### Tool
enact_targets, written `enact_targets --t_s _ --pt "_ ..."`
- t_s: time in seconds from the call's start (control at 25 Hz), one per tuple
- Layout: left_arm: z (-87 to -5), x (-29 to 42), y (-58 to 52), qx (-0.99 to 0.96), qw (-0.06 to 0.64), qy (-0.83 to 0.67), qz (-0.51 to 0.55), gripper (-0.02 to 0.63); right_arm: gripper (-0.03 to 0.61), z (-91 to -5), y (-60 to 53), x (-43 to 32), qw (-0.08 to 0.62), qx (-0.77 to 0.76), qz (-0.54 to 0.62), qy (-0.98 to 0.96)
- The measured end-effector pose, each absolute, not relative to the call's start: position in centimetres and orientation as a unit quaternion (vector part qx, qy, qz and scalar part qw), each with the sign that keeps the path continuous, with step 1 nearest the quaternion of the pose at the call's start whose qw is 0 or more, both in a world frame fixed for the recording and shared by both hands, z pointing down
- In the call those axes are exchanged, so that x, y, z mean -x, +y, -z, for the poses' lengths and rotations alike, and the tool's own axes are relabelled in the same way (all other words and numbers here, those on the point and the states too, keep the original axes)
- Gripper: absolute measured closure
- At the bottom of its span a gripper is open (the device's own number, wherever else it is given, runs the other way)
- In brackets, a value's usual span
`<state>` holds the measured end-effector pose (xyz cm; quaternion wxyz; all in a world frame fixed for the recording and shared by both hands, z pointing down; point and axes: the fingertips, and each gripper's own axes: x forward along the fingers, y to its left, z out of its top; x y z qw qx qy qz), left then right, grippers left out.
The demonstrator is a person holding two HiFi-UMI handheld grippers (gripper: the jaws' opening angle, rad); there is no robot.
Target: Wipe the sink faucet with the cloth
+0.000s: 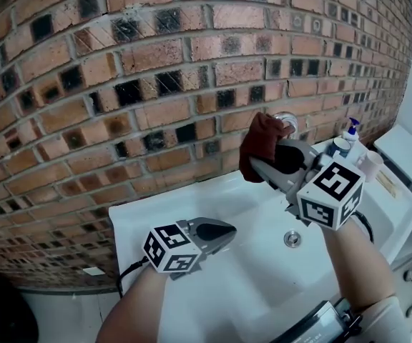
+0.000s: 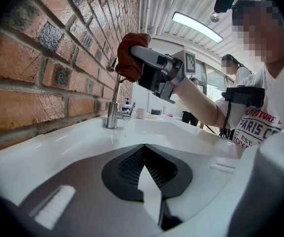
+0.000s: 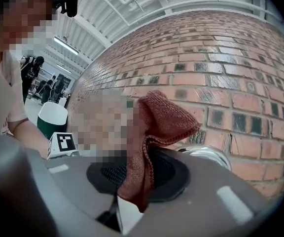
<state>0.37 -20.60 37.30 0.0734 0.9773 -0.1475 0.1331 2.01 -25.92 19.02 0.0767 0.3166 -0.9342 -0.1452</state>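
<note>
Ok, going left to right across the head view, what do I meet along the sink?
Left gripper, shut, over the sink → cloth, clamped in the right gripper → soap bottle → cup. The faucet and drain overlap the cloth and right gripper, so I left them out.

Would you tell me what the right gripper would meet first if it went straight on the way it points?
Probably the faucet's chrome top, just beyond the cloth clamped in the right gripper; the brick wall lies behind, though depth is unclear.
</note>
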Motion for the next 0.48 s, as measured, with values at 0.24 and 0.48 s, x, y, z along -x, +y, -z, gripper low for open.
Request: enact_targets --t_s 0.24,0.48 --pt "-37.3 -0.4 -20.6 -0.977 0.073 -0.147 -0.133 0.607 0.492 -19.3 -27.4 -2.1 0.089 -0.333 0.149 -0.927" --pt "-37.3 -0.4 -20.6 -0.977 0.074 -0.147 -0.134 0.607 0.492 -20.5 -29.0 -3.1 0.110 -0.358 0.138 -0.917"
